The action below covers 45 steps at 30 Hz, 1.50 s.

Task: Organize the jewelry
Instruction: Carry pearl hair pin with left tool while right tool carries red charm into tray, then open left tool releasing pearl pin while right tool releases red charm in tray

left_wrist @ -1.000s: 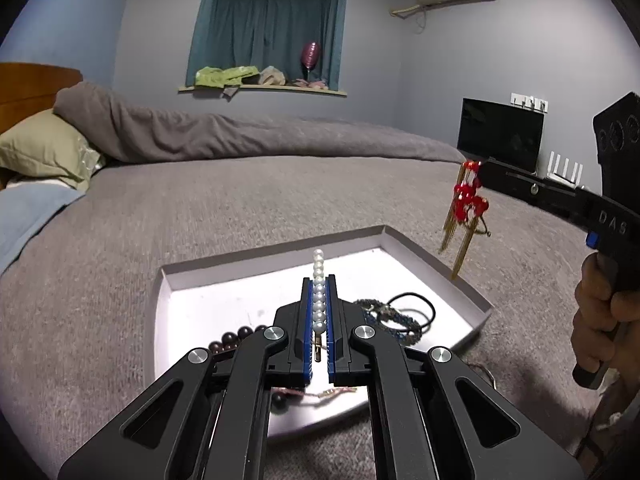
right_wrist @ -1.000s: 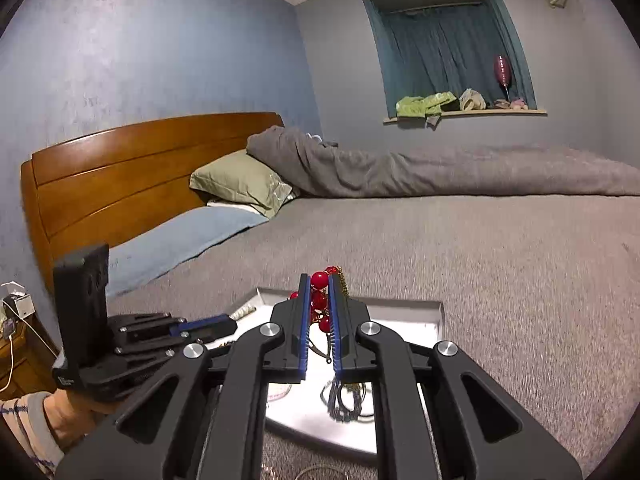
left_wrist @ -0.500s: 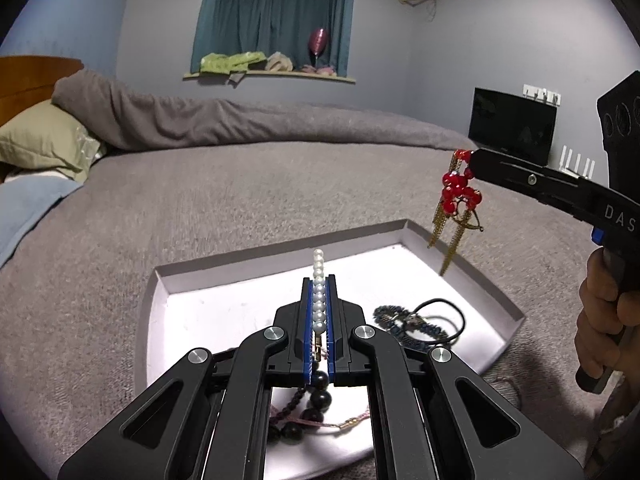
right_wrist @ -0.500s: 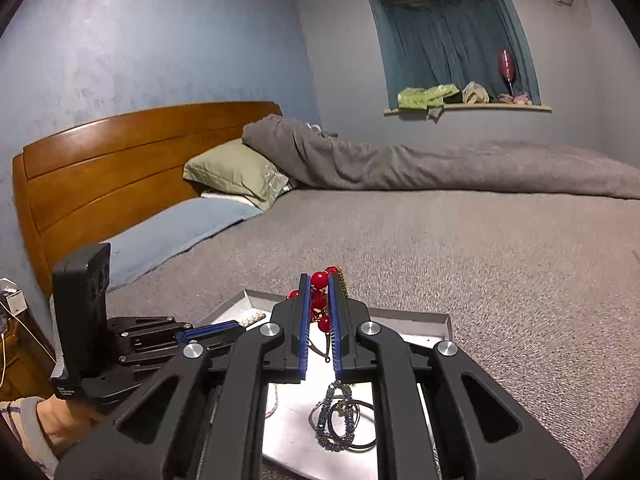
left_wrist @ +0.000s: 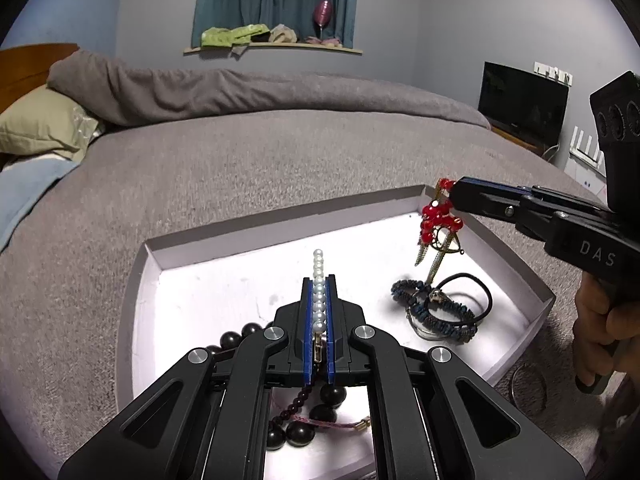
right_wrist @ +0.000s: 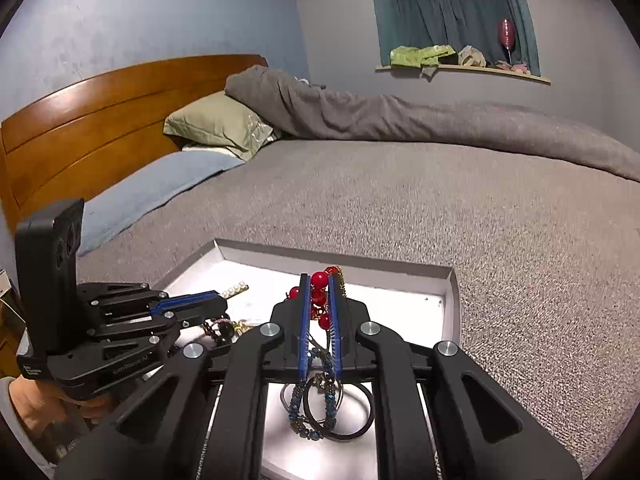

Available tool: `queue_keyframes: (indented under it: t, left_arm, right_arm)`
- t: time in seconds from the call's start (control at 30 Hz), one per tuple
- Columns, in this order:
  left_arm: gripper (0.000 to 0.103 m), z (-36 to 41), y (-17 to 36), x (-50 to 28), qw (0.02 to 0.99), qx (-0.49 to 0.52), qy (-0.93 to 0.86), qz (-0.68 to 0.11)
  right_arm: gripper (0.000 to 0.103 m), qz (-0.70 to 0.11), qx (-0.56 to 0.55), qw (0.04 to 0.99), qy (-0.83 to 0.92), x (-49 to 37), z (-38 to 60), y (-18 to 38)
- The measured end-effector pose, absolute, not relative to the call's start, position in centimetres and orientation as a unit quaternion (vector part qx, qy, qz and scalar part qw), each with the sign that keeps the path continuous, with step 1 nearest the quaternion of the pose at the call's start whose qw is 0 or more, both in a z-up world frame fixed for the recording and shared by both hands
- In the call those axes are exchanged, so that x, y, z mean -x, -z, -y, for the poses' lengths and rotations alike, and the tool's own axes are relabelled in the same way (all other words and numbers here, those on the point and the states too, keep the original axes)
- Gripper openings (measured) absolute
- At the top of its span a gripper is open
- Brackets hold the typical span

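Left wrist view: left gripper [left_wrist: 319, 312] pressed together on a pearl strand [left_wrist: 318, 280], pearls lined up between the blue pads and poking out past the tips. Below, a shallow white tray [left_wrist: 280, 236] resting on the grey bed cover [left_wrist: 240, 168]. In the near part of the tray, under the gripper body, dark round beads [left_wrist: 304, 420] and a thin pink cord. To the right, a coil of blue beaded bracelet and black hair ties [left_wrist: 440, 308]. At far right, right gripper [left_wrist: 454, 192] pinching a red bead piece [left_wrist: 438, 216], its gold chains dangling just over that coil. Outside the tray's right edge, a plain ring on the cover.

Right wrist view: pads clamped on the red beads [right_wrist: 319, 292], gold chain beside the right pad. Directly beneath, the blue bracelet and hair ties [right_wrist: 324, 404] on the tray floor. At left, left gripper [right_wrist: 224, 298] with pearls [right_wrist: 236, 289] showing at its tip.

Step in hand, by judgement: both pieces carried over the tray for placing. Next move likely calls for lowering each onto bare tray floor, clear of the pile, before easing the pads apart; otherwise chains apt to snag in the coil.
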<state>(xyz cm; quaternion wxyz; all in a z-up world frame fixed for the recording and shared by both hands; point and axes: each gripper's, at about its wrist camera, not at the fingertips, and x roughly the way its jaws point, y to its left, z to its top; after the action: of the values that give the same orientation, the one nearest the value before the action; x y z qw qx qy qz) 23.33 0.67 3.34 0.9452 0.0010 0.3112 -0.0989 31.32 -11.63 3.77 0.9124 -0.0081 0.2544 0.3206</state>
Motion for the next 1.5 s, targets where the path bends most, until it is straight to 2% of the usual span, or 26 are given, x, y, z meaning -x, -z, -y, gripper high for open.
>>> queue_keyframes:
  t: [0.47,0.53,0.6,0.73,0.9,1.0,1.13,1.27,1.5]
  left_arm:
    - [0.006,-0.9,-2.9,-23.9,0.939,0.006,0.102,-0.327]
    - [0.016,-0.9,-3.0,-23.8,0.941,0.005,0.101,-0.324]
    - [0.034,-1.0,-3.1,-23.6,0.943,0.006,0.101,-0.317]
    - [0.046,-0.9,-3.3,-23.3,0.945,0.003,0.103,-0.31]
    - [0.069,-0.8,-3.6,-22.9,0.949,-0.001,0.099,-0.3]
    - [0.075,-0.7,-3.9,-22.7,0.951,-0.003,0.1,-0.294]
    - [0.079,-0.7,-4.0,-22.2,0.952,-0.005,0.098,-0.289]
    - [0.082,-0.7,-4.0,-21.8,0.953,-0.006,0.097,-0.286]
    - [0.086,-0.6,-4.1,-20.7,0.954,-0.008,0.098,-0.283]
  right_arm:
    - [0.009,-0.292,0.026,0.905,-0.309,-32.3,10.6,-2.1]
    - [0.009,-0.294,0.027,0.905,-0.306,-32.3,10.7,-1.9]
    - [0.01,-0.295,0.026,0.905,-0.305,-32.4,10.7,-2.0]
    - [0.01,-0.293,0.023,0.906,-0.305,-32.3,10.8,-2.1]
    - [0.012,-0.29,0.02,0.906,-0.308,-32.1,10.8,-2.1]
    - [0.021,-0.288,0.017,0.906,-0.31,-31.8,11.1,-2.1]
    - [0.022,-0.286,0.017,0.905,-0.313,-31.2,11.6,-2.1]
    - [0.03,-0.283,0.016,0.905,-0.316,-30.4,11.9,-2.1]
    - [0.033,-0.279,0.014,0.907,-0.314,-29.1,12.4,-2.3]
